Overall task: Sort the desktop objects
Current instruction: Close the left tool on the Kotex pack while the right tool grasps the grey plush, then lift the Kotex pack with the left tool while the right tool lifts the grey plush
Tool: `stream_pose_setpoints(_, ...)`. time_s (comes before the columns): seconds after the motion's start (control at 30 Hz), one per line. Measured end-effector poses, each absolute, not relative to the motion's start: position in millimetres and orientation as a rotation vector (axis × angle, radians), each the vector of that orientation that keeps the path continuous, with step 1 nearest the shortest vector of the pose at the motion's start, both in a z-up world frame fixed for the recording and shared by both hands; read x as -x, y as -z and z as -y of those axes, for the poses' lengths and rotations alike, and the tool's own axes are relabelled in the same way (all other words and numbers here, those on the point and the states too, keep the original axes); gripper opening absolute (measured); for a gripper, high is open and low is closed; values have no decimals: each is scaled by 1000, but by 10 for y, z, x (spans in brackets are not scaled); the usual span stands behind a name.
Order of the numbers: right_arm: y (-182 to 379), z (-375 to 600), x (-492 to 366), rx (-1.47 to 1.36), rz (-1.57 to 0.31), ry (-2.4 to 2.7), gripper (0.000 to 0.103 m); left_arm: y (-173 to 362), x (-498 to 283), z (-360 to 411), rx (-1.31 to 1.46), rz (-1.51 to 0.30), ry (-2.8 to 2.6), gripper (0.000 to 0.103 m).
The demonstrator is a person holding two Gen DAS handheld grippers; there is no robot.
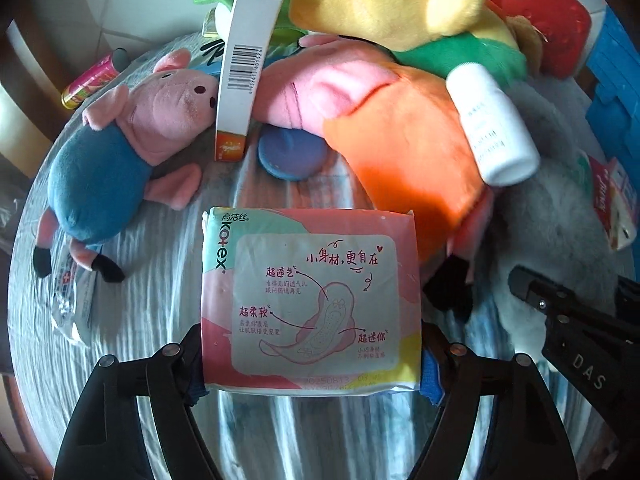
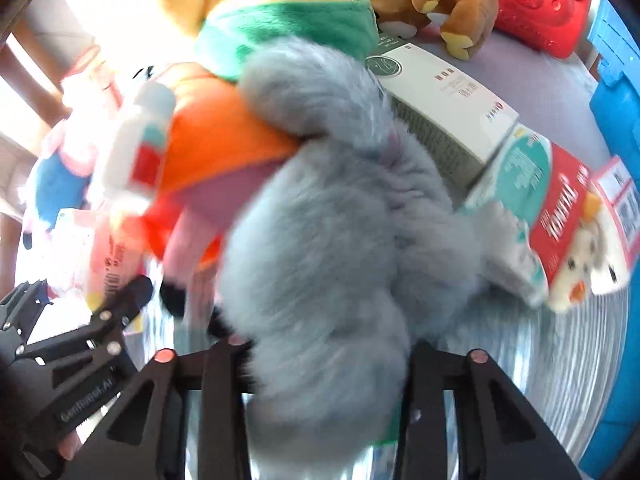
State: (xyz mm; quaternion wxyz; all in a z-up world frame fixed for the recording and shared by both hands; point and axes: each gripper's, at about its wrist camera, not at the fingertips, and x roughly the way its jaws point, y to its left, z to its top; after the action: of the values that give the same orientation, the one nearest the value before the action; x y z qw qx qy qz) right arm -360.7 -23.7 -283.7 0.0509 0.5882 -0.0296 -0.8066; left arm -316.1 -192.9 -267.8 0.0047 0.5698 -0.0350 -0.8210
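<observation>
Gripping Kotex pad pack (image 1: 310, 300) between blue pads of left hand-held gripper (image 1: 312, 376), jaws set wide across the pack's lower edge, pack looking raised off the striped cloth on the worktop (image 1: 160, 264). Clenching right hand-held gripper (image 2: 324, 364) on grey furry plush (image 2: 332, 216), fur bulging between the jaws; that view blurring, so lift-off hard to confirm.

Sitting beyond the pack: blue round disc (image 1: 290, 154), white barcode box (image 1: 242, 68) leaning upright, pig plush in blue (image 1: 120, 148) to its left, pig plush in orange (image 1: 380, 120) to its right with white bottle (image 1: 492, 120) lying on top. Crowding the grey plush on the right-wrist side: grey-white carton (image 2: 444, 108) and red-teal packet (image 2: 552, 208), touching or nearly so. Blue bin (image 2: 616, 92) showing at the far right edge.

Step in hand, judging by this: picking two items at once, one per hand. Next move likely calling for carrying each clear of the pile to its own group, keeping the pack level, watching grey fur dragging the packet or the bottle rolling off.
</observation>
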Motion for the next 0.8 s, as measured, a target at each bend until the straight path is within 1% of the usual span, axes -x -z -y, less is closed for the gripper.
stream_pose_setpoints(0.2, 2843, 90, 3256, -1858, 51, 2432, 31, 2890, 2821, 1703, -1866, 126, 2547, 78)
stream_pose_setpoints(0.37, 2765, -149, 3136, -1867, 79, 2459, 31, 2841, 2757, 1716, -1849, 89, 2538, 78)
stream_pose_setpoints(0.4, 2692, -159, 3160, -1837, 84, 2474, 35, 2805, 2773, 1721, -1835, 81, 2543, 78)
stream_pose_setpoints(0.43, 2618, -168, 3184, -1806, 90, 2489, 41, 2767, 2795, 1724, -1821, 73, 2549, 78)
stream_pose_setpoints(0.47, 2544, -178, 3208, -1775, 95, 2503, 64, 2726, 2827, 1725, -1807, 67, 2556, 78)
stream_pose_setpoints(0.5, 2482, -162, 3268, -1740, 101, 2514, 90, 2687, 2863, 1724, -1792, 62, 2562, 78)
stream_pose_setpoints(0.53, 2428, -144, 3327, -1716, 101, 2523, 97, 2651, 2907, 1724, -1777, 61, 2568, 78)
stream_pose_setpoints(0.67, 2268, 18, 3676, -1667, 94, 2537, 98, 2566, 3125, 1761, -1739, 51, 2577, 78)
stream_pose_setpoints(0.73, 2216, 145, 3907, -1666, 87, 2535, 85, 2594, 3248, 1819, -1740, 50, 2574, 78)
stream_pose_setpoints(0.77, 2202, 173, 3916, -1667, 97, 2525, 70, 2620, 3311, 1853, -1743, 51, 2572, 78)
stream_pose_setpoints(0.8, 2225, 204, 3972, -1678, 98, 2514, 64, 2646, 3374, 1886, -1746, 51, 2569, 78)
